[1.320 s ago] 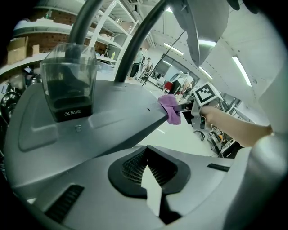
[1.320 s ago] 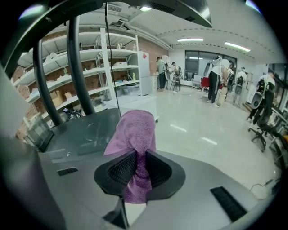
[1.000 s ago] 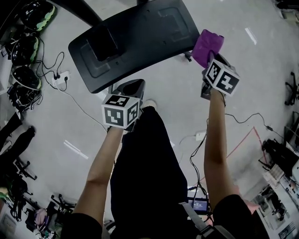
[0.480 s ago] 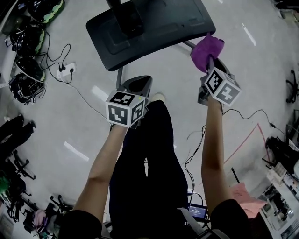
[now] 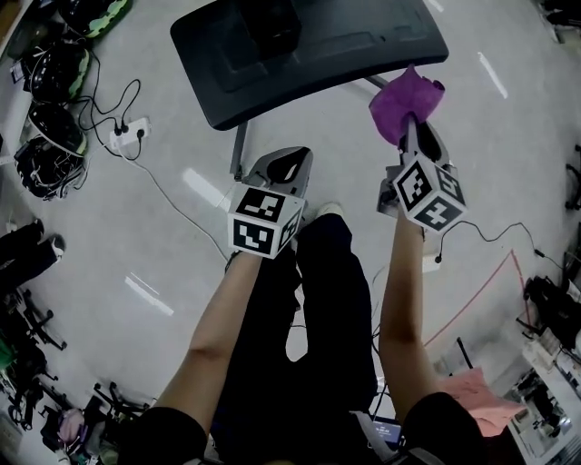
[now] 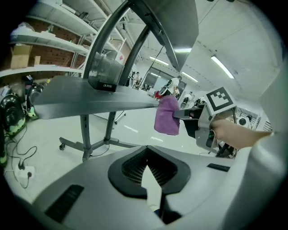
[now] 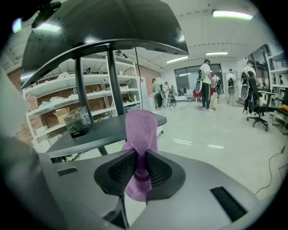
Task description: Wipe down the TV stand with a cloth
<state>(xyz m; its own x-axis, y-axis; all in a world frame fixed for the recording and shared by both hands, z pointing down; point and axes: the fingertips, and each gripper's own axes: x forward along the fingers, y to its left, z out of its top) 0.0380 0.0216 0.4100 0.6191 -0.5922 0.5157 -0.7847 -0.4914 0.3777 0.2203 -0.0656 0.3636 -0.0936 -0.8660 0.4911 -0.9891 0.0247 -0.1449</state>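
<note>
Plainly, cloth point(image 7: 140, 134) sits pinched between right fingers point(image 7: 118, 172).

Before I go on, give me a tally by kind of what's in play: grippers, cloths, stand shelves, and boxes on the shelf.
Hand-held grippers: 2 (left gripper, empty; right gripper, shut on the cloth)
Purple cloth: 1
Dark grey TV stand shelf: 1
Dark box on that shelf: 1
Total: 5
</note>
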